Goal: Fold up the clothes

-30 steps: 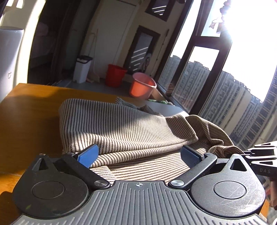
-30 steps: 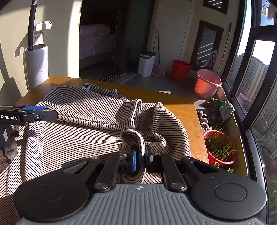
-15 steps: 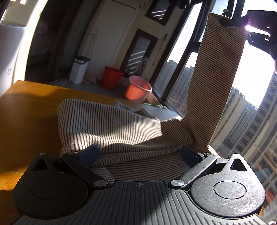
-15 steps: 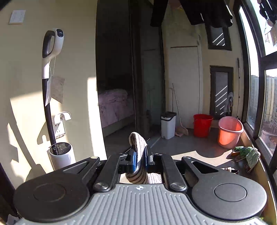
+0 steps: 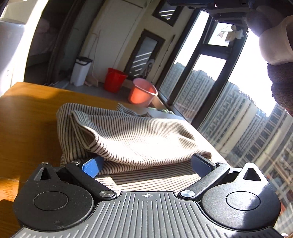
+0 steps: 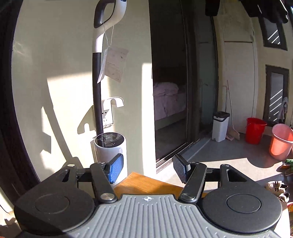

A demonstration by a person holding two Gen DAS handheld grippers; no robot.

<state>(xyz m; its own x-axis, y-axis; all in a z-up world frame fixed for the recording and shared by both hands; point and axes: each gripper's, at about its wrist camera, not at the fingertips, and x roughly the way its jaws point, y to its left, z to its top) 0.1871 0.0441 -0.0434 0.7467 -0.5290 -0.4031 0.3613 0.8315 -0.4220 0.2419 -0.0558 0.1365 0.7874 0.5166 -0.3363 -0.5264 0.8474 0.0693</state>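
The left gripper (image 5: 146, 164) sits low and tilts slightly downward, its jaws spread wide; the blue pad on one finger (image 5: 92, 167) and the dark pad on the other stand well apart, and neither presses on anything. The right gripper (image 6: 147, 169) is held higher, aimed a little below level, and its jaws are opening with nothing between them. In the left wrist view the right gripper's body shows along the top edge (image 5: 227, 7), above the left one. The person's hand (image 5: 271, 31) grips it there, and a dark sleeve (image 5: 282, 86) runs down the right edge of that view.
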